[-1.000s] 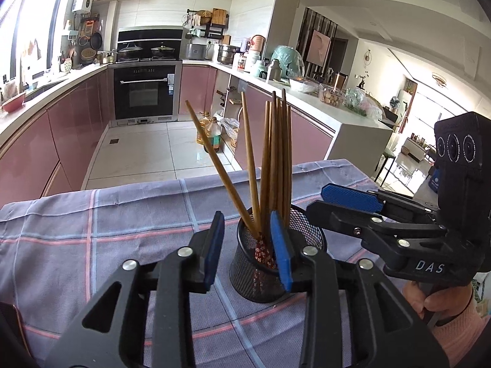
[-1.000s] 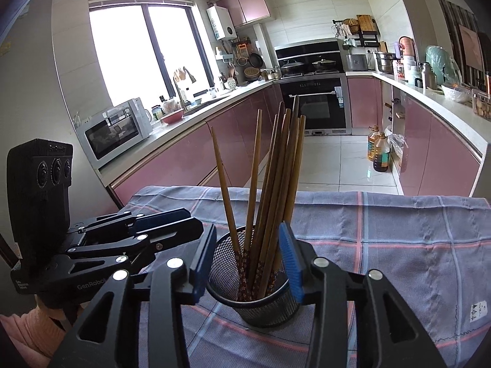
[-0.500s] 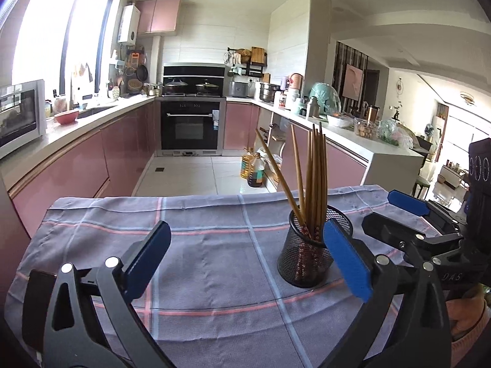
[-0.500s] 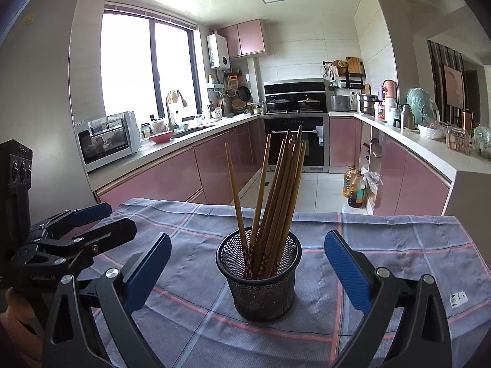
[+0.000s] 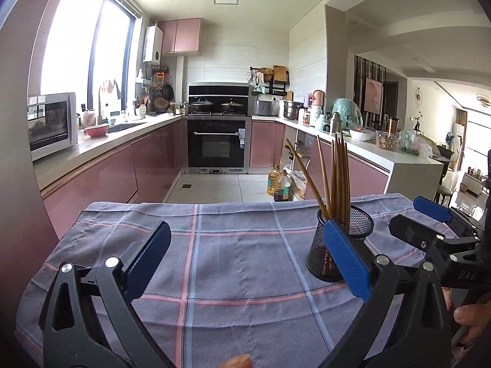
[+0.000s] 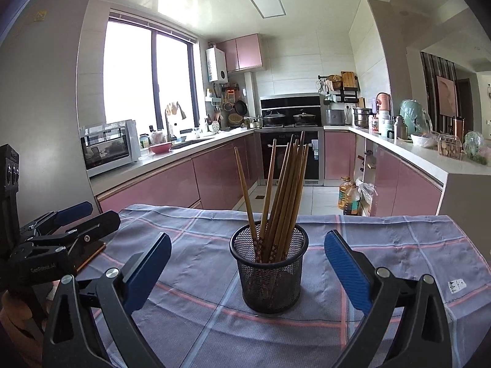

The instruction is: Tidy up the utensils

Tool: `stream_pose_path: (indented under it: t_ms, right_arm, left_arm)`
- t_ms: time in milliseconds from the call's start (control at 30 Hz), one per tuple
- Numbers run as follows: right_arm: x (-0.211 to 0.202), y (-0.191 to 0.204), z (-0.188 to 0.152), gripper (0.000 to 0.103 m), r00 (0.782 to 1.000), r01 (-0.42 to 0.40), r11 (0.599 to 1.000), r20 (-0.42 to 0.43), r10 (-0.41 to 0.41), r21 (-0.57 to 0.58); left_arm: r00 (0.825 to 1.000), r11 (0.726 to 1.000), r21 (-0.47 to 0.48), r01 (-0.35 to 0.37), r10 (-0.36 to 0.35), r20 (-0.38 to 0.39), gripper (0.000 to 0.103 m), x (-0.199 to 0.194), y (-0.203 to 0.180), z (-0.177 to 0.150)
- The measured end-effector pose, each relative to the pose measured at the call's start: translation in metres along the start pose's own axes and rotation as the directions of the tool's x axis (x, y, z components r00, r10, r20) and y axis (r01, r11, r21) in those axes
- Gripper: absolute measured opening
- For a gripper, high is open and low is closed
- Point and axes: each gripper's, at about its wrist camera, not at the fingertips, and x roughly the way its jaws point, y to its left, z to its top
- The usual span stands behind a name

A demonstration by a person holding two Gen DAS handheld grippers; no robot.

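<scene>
Both tools had drawn back from the mesh holder (image 6: 269, 271) and spread wide since the earlier frame. Left tool (image 5: 245, 260) and right tool (image 6: 247, 265) gaped apart, empty. Chopsticks (image 6: 284, 190) stood in the holder on the checked cloth (image 6: 383, 236) over the worktop.

Cloth: a grey-blue checked tablecloth (image 6: 383, 239) with pink and pale-blue lines covers the table.
Tag: a small white label (image 6: 456, 284) sits near the cloth's right edge.
Beyond the far edge: pink cabinets (image 5: 153, 159), a black built-in oven (image 5: 217, 144), two lidded pans (image 6: 288, 119) above it.
Left counter: a white microwave (image 6: 109, 147), a pink bowl (image 5: 97, 130).
Floor: oil bottles (image 5: 278, 184).
</scene>
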Motion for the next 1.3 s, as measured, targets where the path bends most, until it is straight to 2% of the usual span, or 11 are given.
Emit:
stream_pose_path:
  t_ms: [533,1300]
  right_arm:
    - [-0.008,0.009,-0.006,0.097,0.999,0.017,1.000,0.028,-0.017,-0.009]
    - [-0.012,0.006,-0.008,0.097,0.999,0.024,1.000,0.048,-0.024,-0.003]
  left_arm:
    - [0.998,0.999,0.011,-0.043,0.042,0.041,0.098,-0.021,0.003,-0.003]
    - [0.997,0.998,0.017,-0.059,0.058,0.057,0.098,-0.024,0.003,-0.005]
